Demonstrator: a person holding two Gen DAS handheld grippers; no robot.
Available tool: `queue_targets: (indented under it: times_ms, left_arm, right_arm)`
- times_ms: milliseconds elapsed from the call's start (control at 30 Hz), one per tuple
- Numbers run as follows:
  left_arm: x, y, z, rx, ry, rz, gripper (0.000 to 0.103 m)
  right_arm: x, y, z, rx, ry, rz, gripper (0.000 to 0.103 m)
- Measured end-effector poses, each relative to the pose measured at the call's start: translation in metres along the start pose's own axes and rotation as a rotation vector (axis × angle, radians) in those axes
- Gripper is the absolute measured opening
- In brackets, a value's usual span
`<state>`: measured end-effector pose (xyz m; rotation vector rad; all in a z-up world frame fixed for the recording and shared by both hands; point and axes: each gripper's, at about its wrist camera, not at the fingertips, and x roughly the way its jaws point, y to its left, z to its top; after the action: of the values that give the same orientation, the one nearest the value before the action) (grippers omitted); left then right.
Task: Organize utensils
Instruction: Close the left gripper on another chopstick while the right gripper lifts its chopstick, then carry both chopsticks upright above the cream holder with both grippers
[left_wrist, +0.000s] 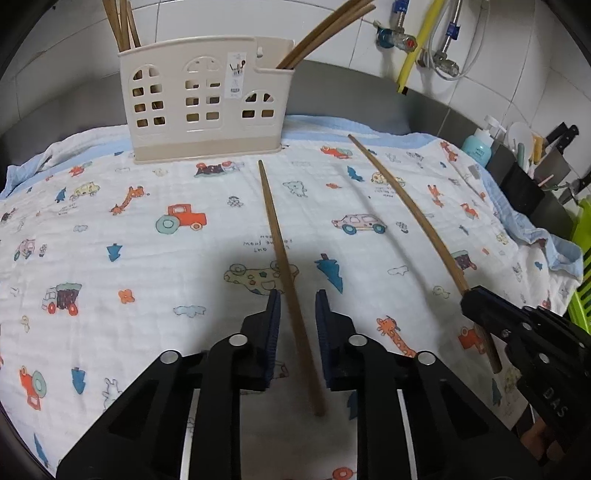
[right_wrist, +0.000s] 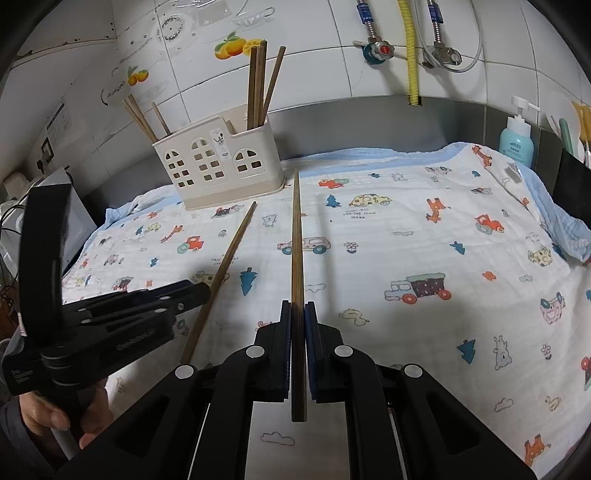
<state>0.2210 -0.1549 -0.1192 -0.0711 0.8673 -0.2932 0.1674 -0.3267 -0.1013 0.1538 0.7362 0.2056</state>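
A cream utensil holder (left_wrist: 207, 99) shaped like a house stands at the back of the cloth, with several wooden chopsticks in its compartments; it also shows in the right wrist view (right_wrist: 218, 166). My left gripper (left_wrist: 297, 299) is open, its pads on either side of a wooden chopstick (left_wrist: 284, 258) that lies on the cloth. My right gripper (right_wrist: 298, 308) is shut on a second chopstick (right_wrist: 296, 240) that points toward the holder. In the left wrist view this second chopstick (left_wrist: 406, 210) runs from the right gripper (left_wrist: 480, 306).
A white cloth (left_wrist: 147, 258) printed with cars and animals covers the counter. A blue soap bottle (right_wrist: 517, 136) and a black rack with knives (left_wrist: 535, 173) stand at the right. Tiled wall with pipes (right_wrist: 413, 48) is behind. A green rack (left_wrist: 583, 258) is at the right edge.
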Motion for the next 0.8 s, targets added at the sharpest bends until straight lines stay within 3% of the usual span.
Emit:
queue_targets:
  times_ms: [567, 800]
  left_arm:
    - [0.017, -0.006, -0.005, -0.005, 0.039, 0.053, 0.009]
    - [0.001, 0.008, -0.001, -0.030, 0.025, 0.016, 0.006]
  right_arm:
    - [-0.005, -0.002, -0.003, 0.006, -0.008, 0.002, 0.007]
    - [-0.020, 0.004, 0.005, -0.030, -0.032, -0.011, 0.007]
